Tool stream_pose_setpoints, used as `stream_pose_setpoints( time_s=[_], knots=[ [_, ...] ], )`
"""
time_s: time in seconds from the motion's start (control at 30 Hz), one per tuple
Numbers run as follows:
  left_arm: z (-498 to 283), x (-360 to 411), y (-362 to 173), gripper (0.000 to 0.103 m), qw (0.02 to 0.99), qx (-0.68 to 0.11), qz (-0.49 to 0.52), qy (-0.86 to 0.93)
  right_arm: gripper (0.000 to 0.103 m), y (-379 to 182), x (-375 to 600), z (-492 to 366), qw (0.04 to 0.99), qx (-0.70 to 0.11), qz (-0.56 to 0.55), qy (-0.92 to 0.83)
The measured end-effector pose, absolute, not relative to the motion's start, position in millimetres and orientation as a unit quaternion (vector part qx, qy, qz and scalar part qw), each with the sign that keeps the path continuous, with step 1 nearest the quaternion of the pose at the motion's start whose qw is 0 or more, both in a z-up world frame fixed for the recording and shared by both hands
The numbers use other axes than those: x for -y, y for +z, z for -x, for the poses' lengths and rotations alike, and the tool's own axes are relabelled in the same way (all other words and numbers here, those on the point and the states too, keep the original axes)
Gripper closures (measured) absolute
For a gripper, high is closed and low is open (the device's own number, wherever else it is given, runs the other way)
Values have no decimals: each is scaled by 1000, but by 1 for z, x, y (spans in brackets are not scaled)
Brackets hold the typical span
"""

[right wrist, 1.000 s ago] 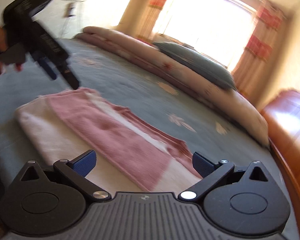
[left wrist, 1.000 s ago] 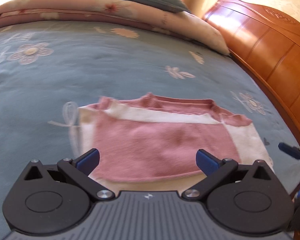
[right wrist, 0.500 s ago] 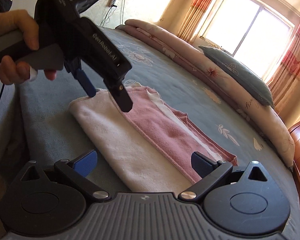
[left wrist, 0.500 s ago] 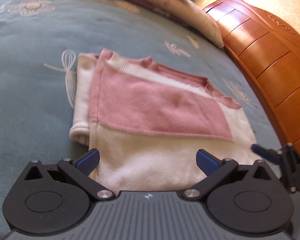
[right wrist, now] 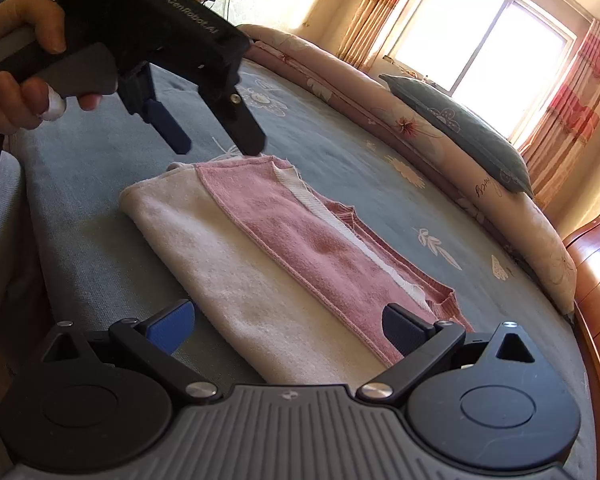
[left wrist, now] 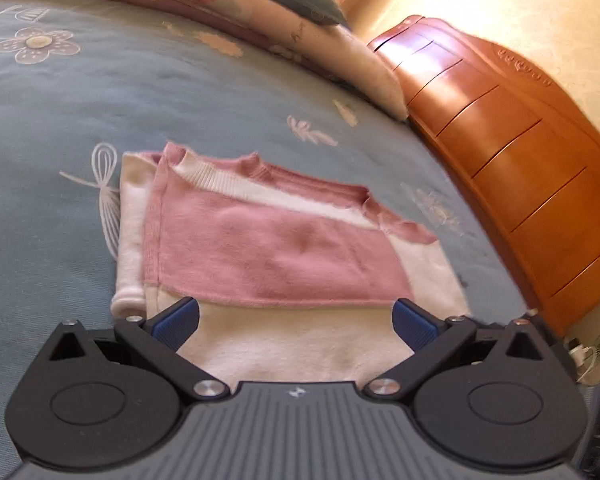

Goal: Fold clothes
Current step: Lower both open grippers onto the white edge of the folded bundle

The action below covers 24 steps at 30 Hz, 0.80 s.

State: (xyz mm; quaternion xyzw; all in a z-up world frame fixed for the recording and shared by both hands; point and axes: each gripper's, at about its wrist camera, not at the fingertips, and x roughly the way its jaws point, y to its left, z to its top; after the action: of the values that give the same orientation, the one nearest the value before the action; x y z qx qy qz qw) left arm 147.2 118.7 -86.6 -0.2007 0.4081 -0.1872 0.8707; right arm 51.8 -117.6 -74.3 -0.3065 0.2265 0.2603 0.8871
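A pink and cream sweater (left wrist: 276,256) lies folded into a flat rectangle on the blue floral bedspread (left wrist: 60,120); the pink panel sits over the cream part. My left gripper (left wrist: 296,322) hangs open just above the sweater's near cream edge, nothing between its fingers. In the right wrist view the same sweater (right wrist: 292,248) runs diagonally, and my right gripper (right wrist: 288,328) stands open over its near end. The left gripper (right wrist: 216,136) also shows there, held by a hand (right wrist: 24,80), open above the sweater's far corner.
A rolled floral quilt (left wrist: 228,12) and a blue-grey pillow (right wrist: 460,124) lie along the far side of the bed. The orange wooden headboard (left wrist: 508,152) rises on the right. A bright window with red-striped curtains (right wrist: 580,76) is behind.
My left gripper has lifted up and back from the sweater's far corner. The right gripper has shifted slightly closer along the sweater. The sweater has stayed folded and still.
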Motion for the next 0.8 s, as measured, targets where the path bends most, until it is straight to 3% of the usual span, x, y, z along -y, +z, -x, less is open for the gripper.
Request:
stream_pose_setpoints(
  time_s=[0.17, 0.47, 0.8],
  knots=[
    [-156, -120, -113, 1, 856, -445, 209, -162, 2, -74, 116, -52, 882, -221, 317, 268],
    [-151, -132, -81, 1, 872, -420, 199, -149, 5, -81, 104, -72, 878, -228, 313, 281],
    [-144, -164, -104, 1, 838, -463, 269, -106, 5, -89, 44, -71, 845, -199, 376, 326]
  ],
)
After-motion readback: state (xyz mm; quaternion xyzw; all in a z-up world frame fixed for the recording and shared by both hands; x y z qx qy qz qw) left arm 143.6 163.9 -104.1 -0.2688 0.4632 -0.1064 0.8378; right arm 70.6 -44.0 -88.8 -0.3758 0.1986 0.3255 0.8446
